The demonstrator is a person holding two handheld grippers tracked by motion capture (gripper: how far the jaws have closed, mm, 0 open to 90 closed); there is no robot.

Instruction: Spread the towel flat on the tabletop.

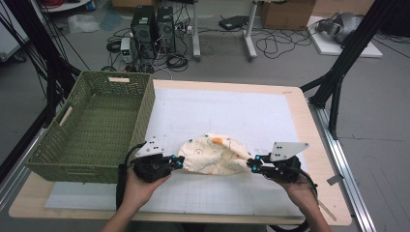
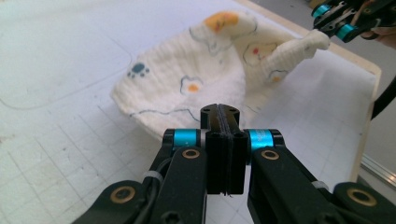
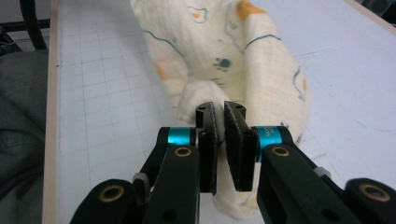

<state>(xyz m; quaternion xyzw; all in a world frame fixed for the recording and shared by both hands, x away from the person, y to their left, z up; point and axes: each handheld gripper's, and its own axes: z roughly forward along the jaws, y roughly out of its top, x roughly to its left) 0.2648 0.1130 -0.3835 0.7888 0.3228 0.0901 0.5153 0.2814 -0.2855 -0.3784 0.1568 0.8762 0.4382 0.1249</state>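
A cream cloth (image 1: 215, 154) with small coloured prints lies bunched on the white mat near the table's front. My left gripper (image 1: 179, 163) sits at the cloth's left edge. In the left gripper view the cloth (image 2: 196, 79) spreads on both sides of the left gripper (image 2: 219, 112), whose jaws are pressed tight on the thin edge. My right gripper (image 1: 252, 166) holds the cloth's right end. In the right gripper view a thick fold of cloth (image 3: 243, 60) is pinched in the right gripper (image 3: 219, 109). The left gripper view shows that twisted corner lifted toward the right gripper (image 2: 329, 21).
A green woven basket (image 1: 145, 104) stands on the table's left side, close to my left hand. The white gridded mat (image 1: 232, 113) stretches behind the cloth. The table's wooden edge (image 1: 316, 145) runs just right of my right hand. Computers and cables sit on the floor beyond.
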